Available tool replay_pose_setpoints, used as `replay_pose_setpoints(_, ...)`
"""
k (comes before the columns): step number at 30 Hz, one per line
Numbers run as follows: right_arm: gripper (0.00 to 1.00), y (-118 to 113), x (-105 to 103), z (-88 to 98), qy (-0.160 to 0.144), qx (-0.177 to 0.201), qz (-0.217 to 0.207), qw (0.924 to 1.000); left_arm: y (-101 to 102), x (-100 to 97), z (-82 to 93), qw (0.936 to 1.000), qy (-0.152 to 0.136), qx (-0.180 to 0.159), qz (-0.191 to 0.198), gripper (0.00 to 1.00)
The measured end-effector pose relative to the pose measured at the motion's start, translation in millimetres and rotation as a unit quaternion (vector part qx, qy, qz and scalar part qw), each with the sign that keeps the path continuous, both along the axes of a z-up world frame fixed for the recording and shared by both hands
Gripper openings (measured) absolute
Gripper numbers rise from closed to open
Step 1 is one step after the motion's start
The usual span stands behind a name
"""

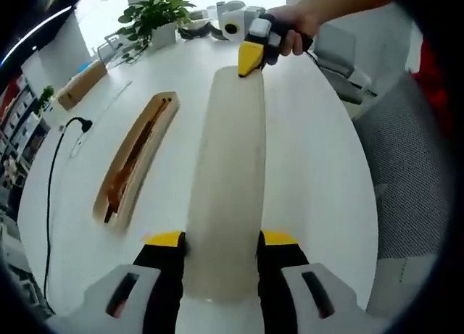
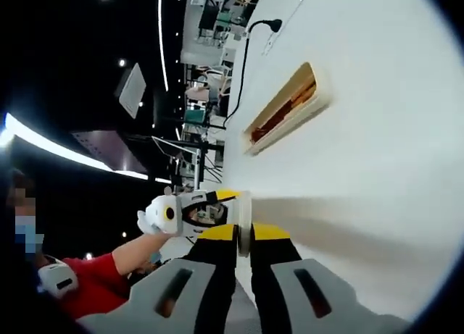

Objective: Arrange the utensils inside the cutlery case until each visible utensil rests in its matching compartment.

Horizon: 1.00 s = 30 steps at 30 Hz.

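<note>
A long pale case lid (image 1: pixel 226 160) hangs over the white round table (image 1: pixel 319 167), held at both ends. My left gripper (image 1: pixel 222 240) clamps its near end across the width, a yellow-tipped jaw on each side. My right gripper (image 1: pixel 251 57), held by a hand, pinches the far end. In the right gripper view my right gripper (image 2: pixel 244 236) is shut on the lid's thin edge (image 2: pixel 243 212), with the left gripper (image 2: pixel 183 211) just beyond. The open wooden cutlery case (image 1: pixel 136 159) (image 2: pixel 285 111) lies apart on the table with brown utensils inside.
A black cable with a plug (image 1: pixel 76 124) runs along the table's left side. At the far edge stand a potted plant (image 1: pixel 154 15), white rolls (image 1: pixel 233 22) and a small wooden box (image 1: pixel 81 84). A grey mesh chair (image 1: pixel 399 174) is at the right.
</note>
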State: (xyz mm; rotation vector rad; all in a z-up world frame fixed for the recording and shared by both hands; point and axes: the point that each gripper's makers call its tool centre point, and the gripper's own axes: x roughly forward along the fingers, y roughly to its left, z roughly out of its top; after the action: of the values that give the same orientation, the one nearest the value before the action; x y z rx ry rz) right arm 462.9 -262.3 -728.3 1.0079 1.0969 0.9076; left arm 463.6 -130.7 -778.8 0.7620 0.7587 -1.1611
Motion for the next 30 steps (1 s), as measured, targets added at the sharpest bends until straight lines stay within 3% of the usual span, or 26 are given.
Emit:
replay_pose_setpoints(10,0.05,-11.6,36.2,12.8,-0.005,-0.015,0.000,0.9999,-4.6,27.4,28.8,0.9997,-0.014,0.013,-0.014,0.39)
replay_pose_setpoints(15,0.07,-18.5,51.7,3.2,-0.006,-0.065,0.004,0.9978,-3.1,36.2,26.8,0.9999,-0.004,0.016,-0.005,0.39)
replay_pose_setpoints(17,0.08,-18.6,54.6,-2.9,-0.007,-0.092,0.020,0.9955,-0.3,44.0,26.6,0.9989,-0.016,0.041,-0.016,0.39)
replay_pose_setpoints(20,0.10,-19.0,64.5,-6.1,-0.002,-0.116,0.018,0.9931,-1.3,54.9,28.3,0.9984,-0.016,0.049,-0.023,0.39)
replay_pose_setpoints(23,0.10,-20.3,75.6,-1.5,-0.001,-0.122,0.000,0.9925,0.3,79.7,33.3,0.9983,-0.016,0.053,-0.018,0.39)
replay_pose_setpoints(25,0.10,-21.2,83.6,4.0,0.003,-0.120,-0.007,0.9928,-4.4,78.7,43.5,0.9980,-0.007,0.060,-0.016,0.39)
replay_pose_setpoints(30,0.10,-24.5,103.1,16.3,0.013,-0.105,-0.022,0.9941,-4.8,101.6,60.3,0.9971,-0.018,0.070,-0.026,0.39)
